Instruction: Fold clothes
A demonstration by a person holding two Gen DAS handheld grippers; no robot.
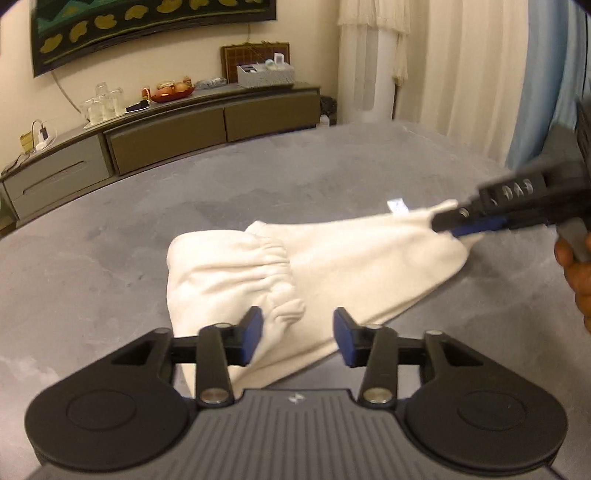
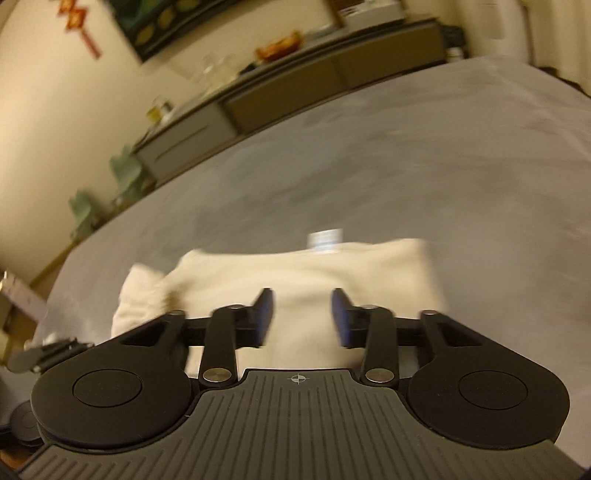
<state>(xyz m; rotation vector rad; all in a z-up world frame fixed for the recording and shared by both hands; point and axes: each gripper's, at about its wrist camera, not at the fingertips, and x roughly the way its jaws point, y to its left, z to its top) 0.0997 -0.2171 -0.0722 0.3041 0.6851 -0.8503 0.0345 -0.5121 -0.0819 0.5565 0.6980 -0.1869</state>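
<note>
Nearest the left wrist camera is the ribbed grey body of the left gripper (image 1: 298, 338), its two blue-padded fingers (image 1: 252, 338) standing apart with nothing pressed between them. They hang just above the near end of a cream garment (image 1: 258, 273), a folded piece with a gathered elastic band across its middle, which lies on a grey bed cover (image 1: 110, 258). The garment sits toward the near edge of the cover, running from the left gripper out to the right, where a small white label (image 1: 398, 205) pokes up at its far edge.

At that right end the right gripper (image 1: 452, 225) comes in from the side, held by a hand (image 1: 576, 273) at the picture's edge. Seen side-on, its tip overlaps the garment's corner; whether it touches the cloth cannot be told from here. In the right wrist view, which is blurred, the right gripper's blue pads (image 2: 265, 317) are plainly apart, the cream cloth showing through the gap and not pinched.

Beyond the far edge of the bed a long low sideboard (image 1: 166, 136) stands against the wall, bearing glass jars (image 1: 101, 103), a red bowl of fruit (image 1: 171, 90) and a white basket (image 1: 265, 75). A dark wall hanging (image 1: 147, 22) is above it, and pale curtains (image 1: 461, 74) hang to the right.
</note>
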